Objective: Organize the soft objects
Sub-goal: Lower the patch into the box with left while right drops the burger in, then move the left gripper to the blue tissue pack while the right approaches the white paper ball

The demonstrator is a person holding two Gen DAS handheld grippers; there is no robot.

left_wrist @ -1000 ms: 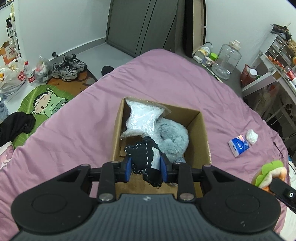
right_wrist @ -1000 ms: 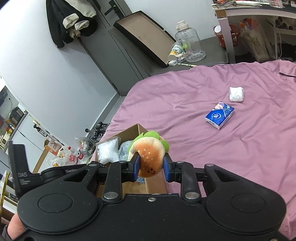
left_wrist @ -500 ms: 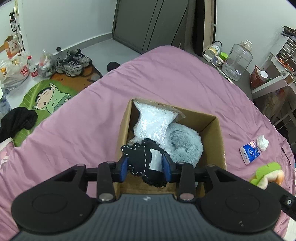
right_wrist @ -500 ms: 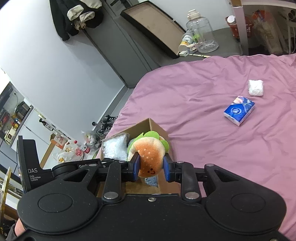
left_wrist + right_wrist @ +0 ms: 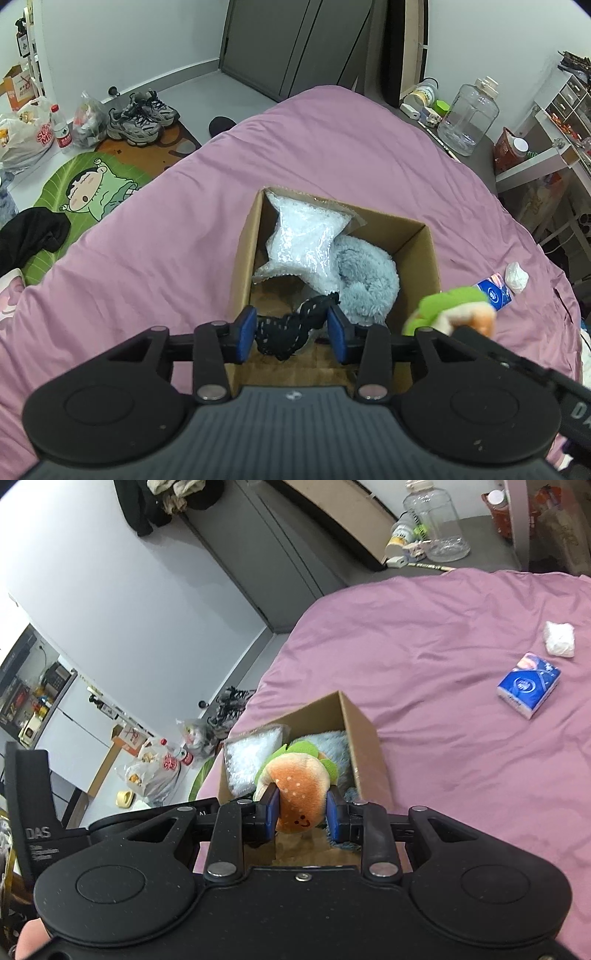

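A cardboard box (image 5: 428,254) stands open on the purple bed. It holds a bag of white beads (image 5: 303,240) and a grey fluffy item (image 5: 365,277). My left gripper (image 5: 291,330) is over the box's near edge, its jaws spread, and a black cloth with white stitching (image 5: 286,330) hangs loose between them. My right gripper (image 5: 301,812) is shut on a plush burger (image 5: 301,788) just above the box (image 5: 365,738). The burger also shows in the left wrist view (image 5: 454,314) at the box's right side.
A blue tissue pack (image 5: 528,685) and a white wad (image 5: 559,638) lie on the bed to the right of the box. Shoes (image 5: 142,116), bags and a green mat (image 5: 92,184) are on the floor to the left. A clear jug (image 5: 467,114) stands past the bed.
My left jaws have spread and the black cloth has slackened and sunk toward the box. My right gripper has carried the burger left to the box.
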